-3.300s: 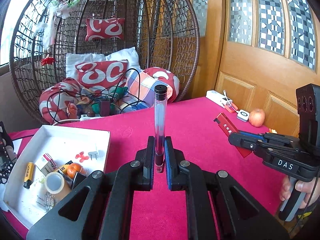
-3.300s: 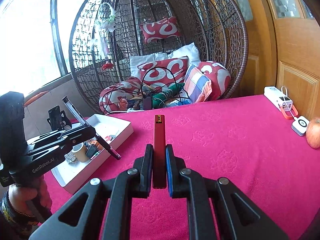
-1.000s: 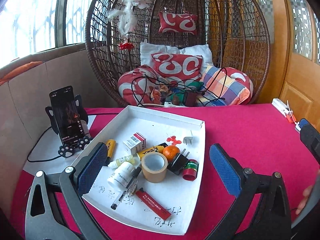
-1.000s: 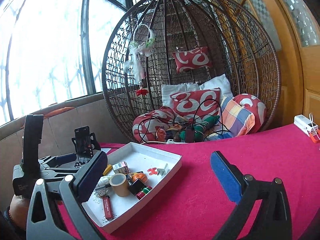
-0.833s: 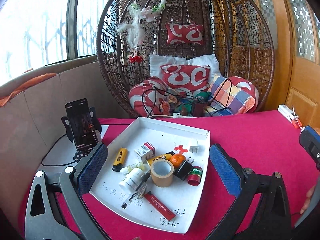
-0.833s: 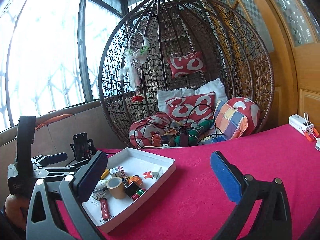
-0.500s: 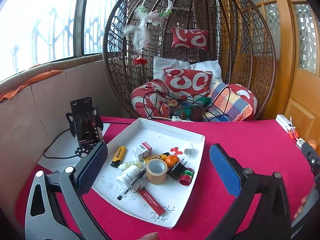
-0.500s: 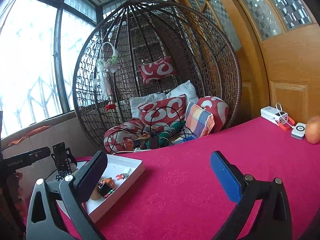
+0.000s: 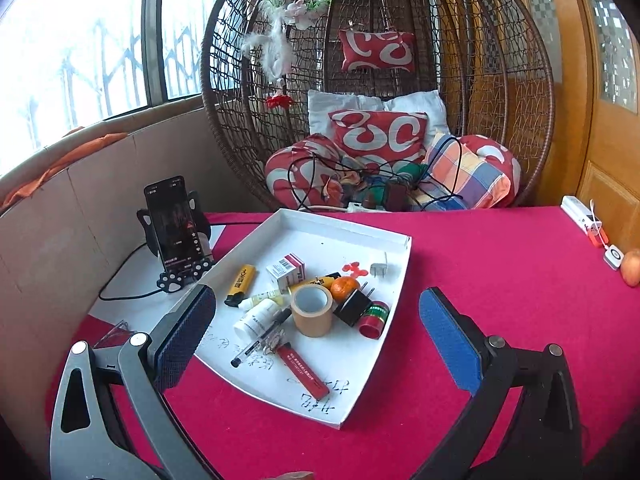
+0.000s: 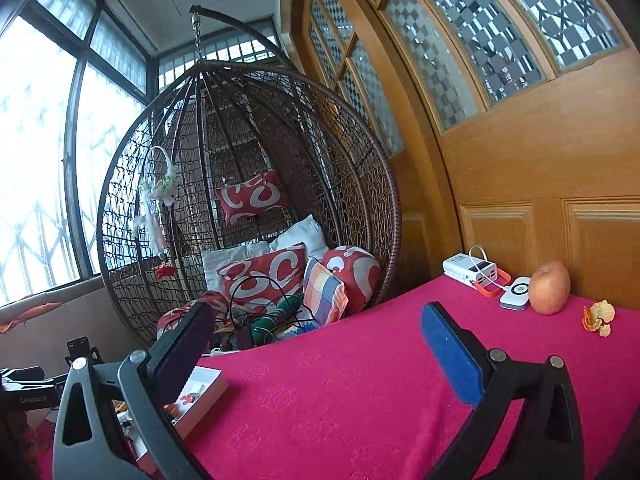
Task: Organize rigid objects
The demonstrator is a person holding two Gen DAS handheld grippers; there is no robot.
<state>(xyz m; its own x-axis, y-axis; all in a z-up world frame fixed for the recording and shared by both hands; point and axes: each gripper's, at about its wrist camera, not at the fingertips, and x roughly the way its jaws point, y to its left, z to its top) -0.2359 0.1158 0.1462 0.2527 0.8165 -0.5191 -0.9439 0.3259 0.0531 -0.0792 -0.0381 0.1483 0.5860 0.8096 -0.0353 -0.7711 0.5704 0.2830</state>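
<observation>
A white tray (image 9: 394, 276) lies on the red tablecloth in the left wrist view. In it are a tape roll (image 9: 312, 310), a pen (image 9: 262, 338), a flat red box (image 9: 303, 370), a yellow lighter (image 9: 240, 290), a white bottle (image 9: 256, 318), an orange (image 9: 345, 287), a black plug (image 9: 352, 307) and a red-green jar (image 9: 374, 318). My left gripper (image 9: 316, 340) hovers open above the tray's near side, holding nothing. My right gripper (image 10: 318, 356) is open and empty over bare red cloth, tilted up; the tray's corner (image 10: 204, 394) shows at lower left.
A phone on a stand (image 9: 176, 228) sits left of the tray. A wicker hanging chair with cushions (image 9: 380, 140) stands behind the table. A white power bank (image 10: 474, 270), a small white device (image 10: 516, 298), an apple (image 10: 549, 288) and orange peel (image 10: 598, 317) lie by the wooden door at right.
The pen and red box that both grippers held 3.3 s ago now lie in the tray, and both grippers are open. The right gripper has since swung right and upward, away from the tray.
</observation>
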